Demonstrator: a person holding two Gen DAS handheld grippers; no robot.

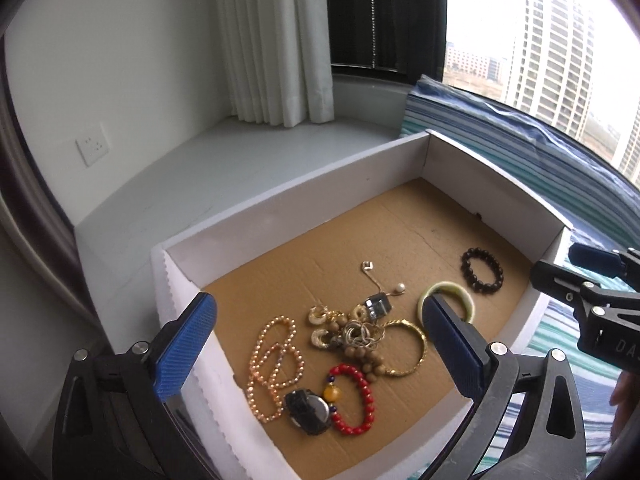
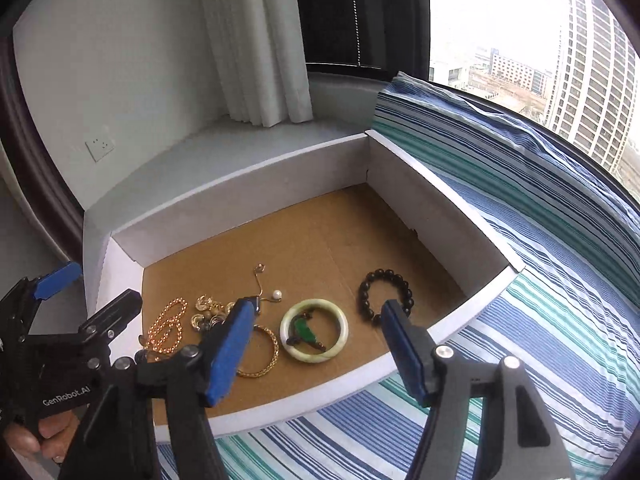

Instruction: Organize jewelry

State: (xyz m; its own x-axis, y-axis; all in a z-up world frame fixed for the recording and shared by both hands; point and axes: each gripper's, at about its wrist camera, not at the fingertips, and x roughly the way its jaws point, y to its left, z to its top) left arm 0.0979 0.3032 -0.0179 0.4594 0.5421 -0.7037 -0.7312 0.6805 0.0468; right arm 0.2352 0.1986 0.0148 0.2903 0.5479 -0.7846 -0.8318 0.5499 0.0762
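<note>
I see a plain white wall [image 1: 120, 60] carrying a white wall socket [image 1: 93, 146]. Pleated white curtains [image 1: 272, 40] hang to a pale grey window ledge [image 1: 248, 152]. A large window [image 1: 540, 32] admits overcast daylight and shows tall apartment towers [image 1: 552, 44]. Blue-and-green striped bedding [image 2: 520, 208] lies beneath it.

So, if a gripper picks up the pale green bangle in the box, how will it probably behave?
The pale green bangle looks like a solid stone ring, so it probably stays stiff and feels heavy for its size. Its glossy rounded rim may slip between flat pads. A green pendant lies inside it and would likely stay on the cardboard floor.
</note>
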